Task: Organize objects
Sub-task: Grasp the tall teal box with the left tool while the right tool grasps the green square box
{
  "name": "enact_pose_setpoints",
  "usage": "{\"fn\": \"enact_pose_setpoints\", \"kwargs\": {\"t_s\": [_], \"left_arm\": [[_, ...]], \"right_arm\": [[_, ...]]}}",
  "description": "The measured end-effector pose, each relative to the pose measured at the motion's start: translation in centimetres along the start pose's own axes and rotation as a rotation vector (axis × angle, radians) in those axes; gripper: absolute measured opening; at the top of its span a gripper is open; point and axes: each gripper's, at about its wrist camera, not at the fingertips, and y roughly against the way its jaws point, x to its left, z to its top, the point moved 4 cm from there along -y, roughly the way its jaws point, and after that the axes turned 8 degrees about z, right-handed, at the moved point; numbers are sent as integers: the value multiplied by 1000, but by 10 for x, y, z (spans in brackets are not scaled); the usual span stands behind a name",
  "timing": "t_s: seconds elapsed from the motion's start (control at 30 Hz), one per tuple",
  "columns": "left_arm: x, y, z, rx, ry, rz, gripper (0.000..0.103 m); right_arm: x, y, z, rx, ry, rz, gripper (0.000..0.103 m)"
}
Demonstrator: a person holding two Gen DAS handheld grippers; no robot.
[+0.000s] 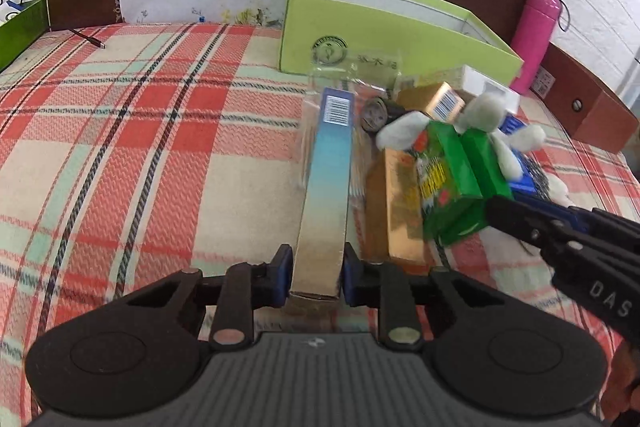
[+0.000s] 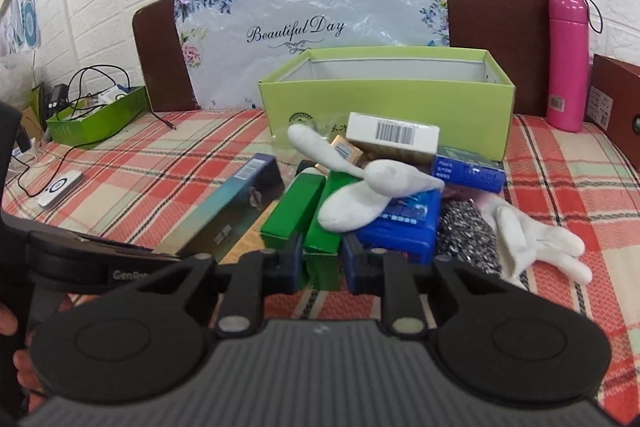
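**Bed lot: boxes gripped at both ends**

Left tongs (image 1: 316,277) pinching the near end of a long blue-to-silver box (image 1: 326,195), lying on the plaid bed (image 1: 140,147). Right tongs (image 2: 321,261) pinching a green box (image 2: 325,227) in the pile, just beside a second green box (image 2: 294,213). White socks (image 2: 360,199) draped on top. Open lime-green box (image 2: 384,95) stands behind the pile; pink flask (image 2: 568,61) at the far right.

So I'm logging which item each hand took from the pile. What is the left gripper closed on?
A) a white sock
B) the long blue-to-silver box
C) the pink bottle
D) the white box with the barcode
B: in the left wrist view the left gripper has its two pads pressed on either side of the near end of the long blue-to-silver box.
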Motion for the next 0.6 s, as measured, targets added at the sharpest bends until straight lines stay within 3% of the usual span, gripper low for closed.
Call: {"fn": "enact_pose_setpoints", "kwargs": {"t_s": [0.1,0.23,0.33,0.37,0.4,0.43,0.47,0.5,0.6], "left_arm": [[-8,16,-19,29,-40,-52,23],[-19,38,-48,59,-65,-118,23],[-23,44,-57,54,-52,-114,25],[-23,44,-56,39,-58,-82,29],[-24,43,-54,26,-61,-50,43],[-23,42,-52,10,-53,-13,59],[-22,43,-49,-12,-44,17,63],[-21,44,-45,-36,-40,35,65],[-21,44,-33,-74,-27,77,66]], "right_arm": [[-7,33,-8,12,-69,73,19],[-43,76,-26,23,-285,149,19],[-72,90,-42,38,-357,39,19],[-77,90,-46,47,-360,-16,22],[-80,91,-47,53,-358,-56,24],[-79,91,-48,52,-342,-62,27],[-76,91,-49,46,-311,-59,37],[-71,91,-49,38,-276,-59,53],[-52,84,-48,32,-122,-91,67]]}}
